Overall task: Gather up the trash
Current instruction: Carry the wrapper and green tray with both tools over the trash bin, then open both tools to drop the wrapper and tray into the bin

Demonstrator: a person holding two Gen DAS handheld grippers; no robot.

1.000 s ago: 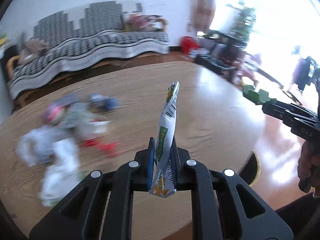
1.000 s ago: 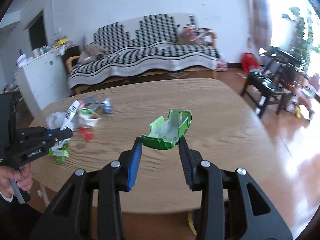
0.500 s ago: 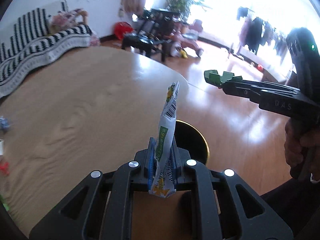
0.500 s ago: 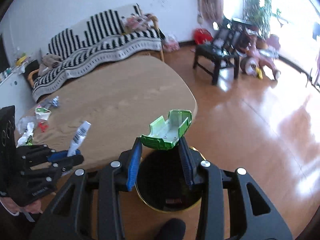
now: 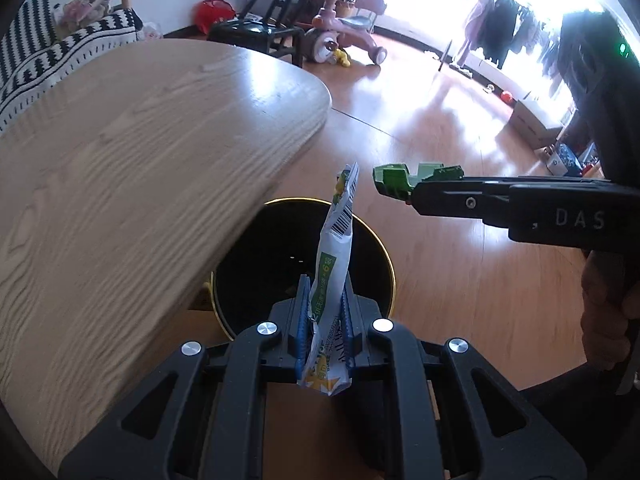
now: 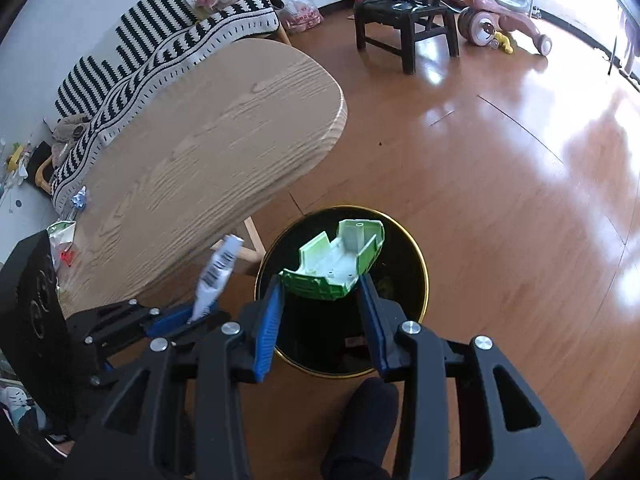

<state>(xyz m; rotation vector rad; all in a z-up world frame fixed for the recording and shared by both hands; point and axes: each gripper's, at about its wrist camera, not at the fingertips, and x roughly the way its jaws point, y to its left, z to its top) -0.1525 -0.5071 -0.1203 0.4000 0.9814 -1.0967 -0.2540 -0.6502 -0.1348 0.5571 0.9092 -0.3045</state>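
The wooden floor (image 6: 500, 184) takes up most of both views, and the rounded end of the desk (image 6: 208, 148) juts over it from the left. A few scraps of litter (image 6: 66, 236) lie at the desk's far edge, so more collecting seems to be left to do. On the floor just beside the desk end stands a black bin (image 6: 416, 304) with a gold rim, its mouth open upward; it sits there as the drop point for whatever comes off the desk.

Both hands hover around that bin. The right claw (image 6: 322, 312) points steeply down with the bin mouth directly beyond its tips, and its blue pads pinch a broken green plastic shell (image 6: 340, 264) by its two sides, hollow face toward the camera. Held that way the piece hangs over the opening, so a release would likely let it fall straight in.

The left claw (image 5: 324, 320) is pressed together on a flat white snack wrapper (image 5: 334, 256) that stands up stiffly between the pads, barcode end outward. In the left view its tip lines up with the bin; in the right view the claw sits more to the left, between desk leg and rim, so I cannot be sure it is fully over the opening. A dark shoe (image 6: 360, 428) shows at the bin's near side.
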